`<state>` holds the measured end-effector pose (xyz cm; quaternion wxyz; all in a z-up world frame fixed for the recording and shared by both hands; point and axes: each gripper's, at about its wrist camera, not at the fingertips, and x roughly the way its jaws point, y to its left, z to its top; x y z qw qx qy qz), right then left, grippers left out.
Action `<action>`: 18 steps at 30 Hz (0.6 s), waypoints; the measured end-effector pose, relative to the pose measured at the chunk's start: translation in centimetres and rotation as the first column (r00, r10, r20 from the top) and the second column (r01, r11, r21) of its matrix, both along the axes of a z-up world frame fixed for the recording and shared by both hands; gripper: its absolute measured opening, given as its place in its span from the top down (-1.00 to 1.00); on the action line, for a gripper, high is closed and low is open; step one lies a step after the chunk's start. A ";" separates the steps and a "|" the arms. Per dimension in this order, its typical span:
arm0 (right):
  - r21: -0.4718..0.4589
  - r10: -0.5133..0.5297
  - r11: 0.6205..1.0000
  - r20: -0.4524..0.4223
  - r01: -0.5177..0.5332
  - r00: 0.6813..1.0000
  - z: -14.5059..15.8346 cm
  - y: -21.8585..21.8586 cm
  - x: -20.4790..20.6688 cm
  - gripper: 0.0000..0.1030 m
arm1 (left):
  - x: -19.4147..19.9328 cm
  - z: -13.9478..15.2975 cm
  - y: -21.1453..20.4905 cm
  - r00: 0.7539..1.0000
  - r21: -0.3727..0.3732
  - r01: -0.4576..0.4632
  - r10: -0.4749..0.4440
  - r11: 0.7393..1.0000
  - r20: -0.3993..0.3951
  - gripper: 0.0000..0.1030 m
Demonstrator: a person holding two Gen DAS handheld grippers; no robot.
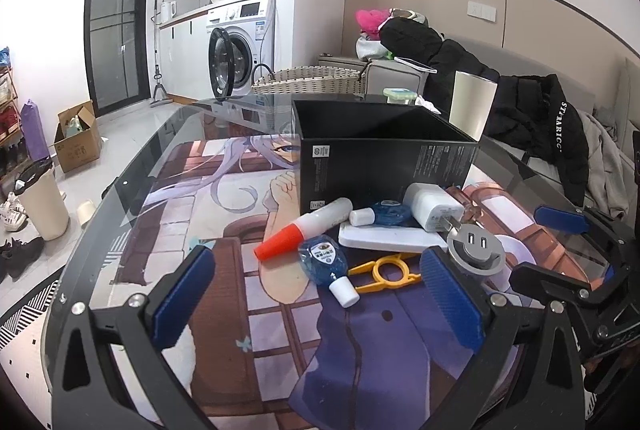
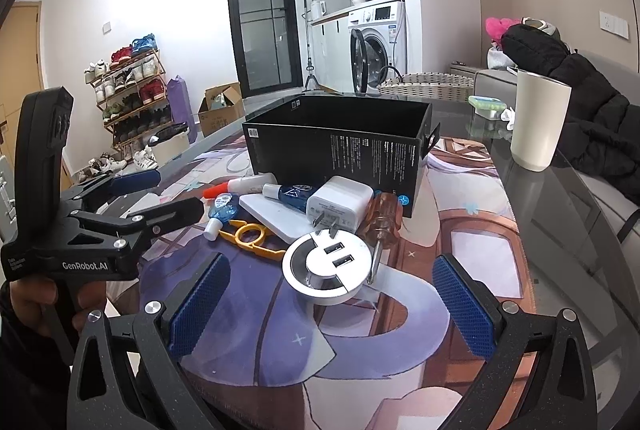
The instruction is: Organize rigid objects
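An open black box (image 1: 384,157) (image 2: 340,145) stands on the printed mat. In front of it lies a pile: a white tube with an orange cap (image 1: 304,230), two blue bottles (image 1: 326,266) (image 2: 290,193), a yellow clip (image 1: 386,272) (image 2: 250,236), a white flat slab (image 1: 390,238), a white charger (image 1: 434,205) (image 2: 340,203), a round USB hub (image 1: 476,252) (image 2: 326,268) and an amber screwdriver (image 2: 380,226). My left gripper (image 1: 316,302) is open and empty just short of the pile. My right gripper (image 2: 330,310) is open and empty, near the hub.
A cream cup (image 2: 538,119) stands on the glass table (image 2: 560,213) at the right, with a green-white item (image 2: 486,105) behind it. A black jacket (image 1: 532,117) lies on the sofa. A woven basket (image 1: 312,79) sits beyond the table.
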<state>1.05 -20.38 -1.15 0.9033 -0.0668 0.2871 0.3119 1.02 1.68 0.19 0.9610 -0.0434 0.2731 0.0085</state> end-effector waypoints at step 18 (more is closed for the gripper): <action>-0.020 -0.009 1.000 -0.008 0.009 1.000 -0.1 0.3 0.0 -1.00 | 0.4 -0.3 0.3 1.000 0.022 -0.007 0.007 1.000 -0.012 -1.00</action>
